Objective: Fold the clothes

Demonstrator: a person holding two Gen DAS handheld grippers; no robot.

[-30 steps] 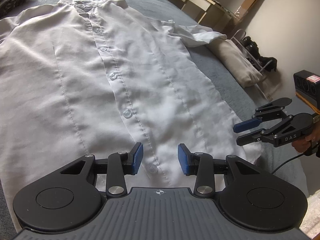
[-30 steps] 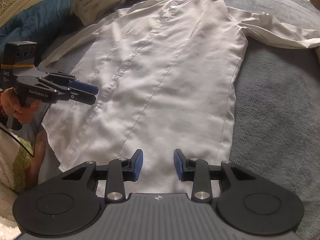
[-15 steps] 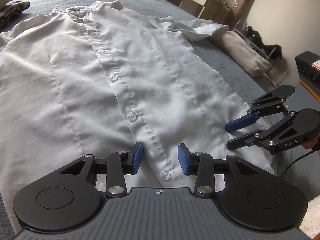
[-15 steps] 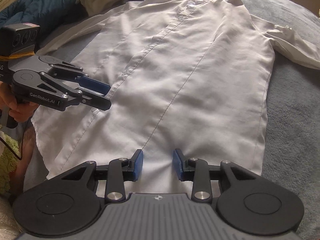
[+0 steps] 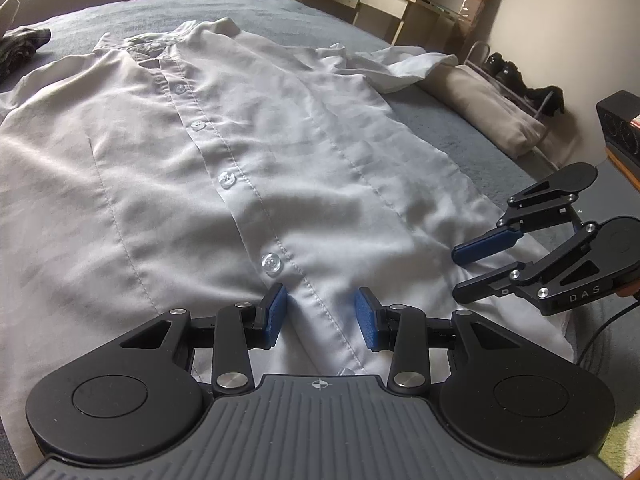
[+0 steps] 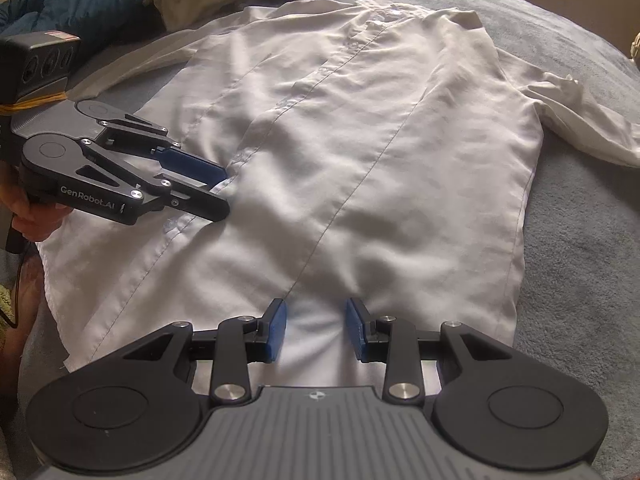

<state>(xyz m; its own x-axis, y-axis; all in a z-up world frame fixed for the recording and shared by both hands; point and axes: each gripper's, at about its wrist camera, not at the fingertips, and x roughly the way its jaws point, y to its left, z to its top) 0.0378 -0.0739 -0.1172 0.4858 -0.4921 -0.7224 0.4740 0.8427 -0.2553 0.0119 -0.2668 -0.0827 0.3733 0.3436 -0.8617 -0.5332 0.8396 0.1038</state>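
White shirt [image 5: 248, 184] spread flat, button side up, on grey bed cover [image 5: 452, 128], collar far, hem near; bare grey cover runs along shirt's side edges, wider strip in right wrist view [image 6: 580, 248]; dark garment [image 5: 20, 46] at far left corner of bed, apart from shirt; left sleeve [image 6: 132, 60] stretched out flat toward blue bedding [image 6: 72, 4]; right sleeve [image 5: 404, 64] bunched near beige pillow [image 5: 492, 108] at bed edge; desk [image 5: 384, 0] and wall beyond.

Left gripper [image 5: 321, 317] low over hem, fingers apart, blue pads [image 5: 275, 316] straddling button placket [image 5: 256, 216], a ridge of cloth rising between them; not clamped; a button [image 5: 272, 263] just ahead of the pads.

Right gripper [image 6: 315, 330] also at hem, fingers apart, bunched cloth between the pads [image 6: 276, 330], a seam [image 6: 360, 176] running up from just ahead; in left view it [image 5: 476, 270] sits at shirt's right hem corner, fingers spread over fabric; cannot tell if touching.
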